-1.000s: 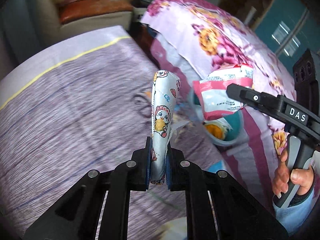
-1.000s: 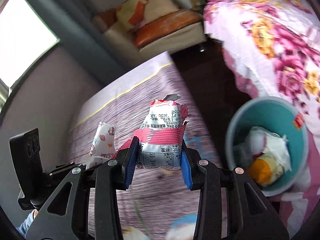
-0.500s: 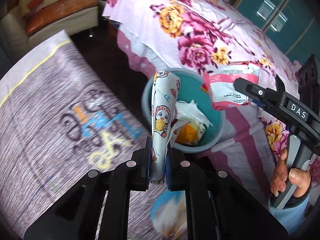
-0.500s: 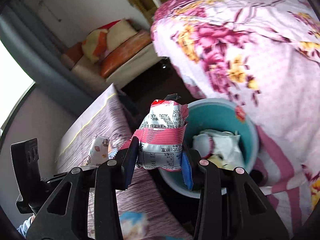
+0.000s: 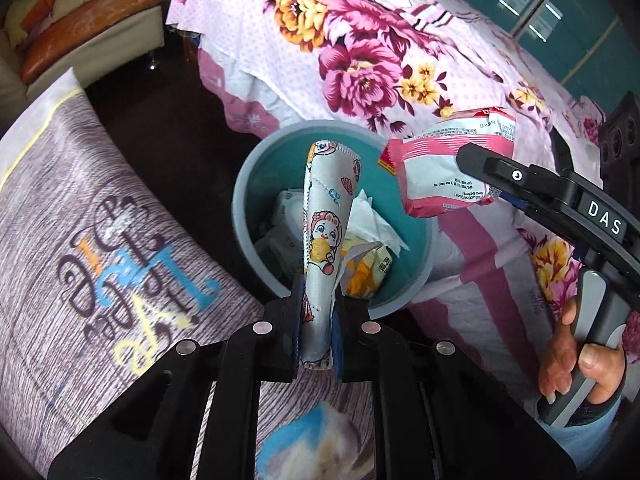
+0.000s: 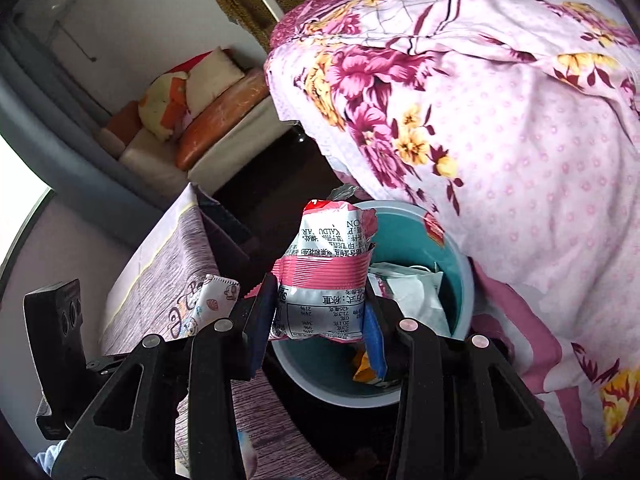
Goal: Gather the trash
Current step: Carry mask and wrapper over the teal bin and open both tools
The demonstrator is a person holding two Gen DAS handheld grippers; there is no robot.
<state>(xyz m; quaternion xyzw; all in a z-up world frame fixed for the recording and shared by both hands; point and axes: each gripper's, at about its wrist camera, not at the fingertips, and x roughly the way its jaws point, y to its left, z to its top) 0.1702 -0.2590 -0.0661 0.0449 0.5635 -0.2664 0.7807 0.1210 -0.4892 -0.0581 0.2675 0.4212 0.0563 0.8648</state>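
Note:
My left gripper [image 5: 316,320] is shut on a white cartoon-printed face mask [image 5: 328,216], which stands upright over the teal trash bin [image 5: 244,184]. My right gripper [image 6: 320,320] is shut on a pink and white snack wrapper [image 6: 324,272], held above the near rim of the same bin [image 6: 464,276]. In the left wrist view the wrapper [image 5: 444,168] hangs at the bin's right rim, and a hand [image 5: 576,360] grips the right tool's handle. The bin holds crumpled white paper [image 5: 372,220] and a yellow packet [image 5: 368,272]. The mask [image 6: 212,304] also shows at the left of the right wrist view.
A table with a purple wood-grain cloth [image 5: 80,240] and printed lettering lies to the left of the bin. A bed under a pink floral cover [image 5: 380,52] rises right behind the bin. A sofa with orange cushions [image 6: 216,116] stands farther back across a dark floor.
Both grippers have travelled from over the tablecloth to the bin, each keeping hold of its item. The bin now fills the middle of both views.

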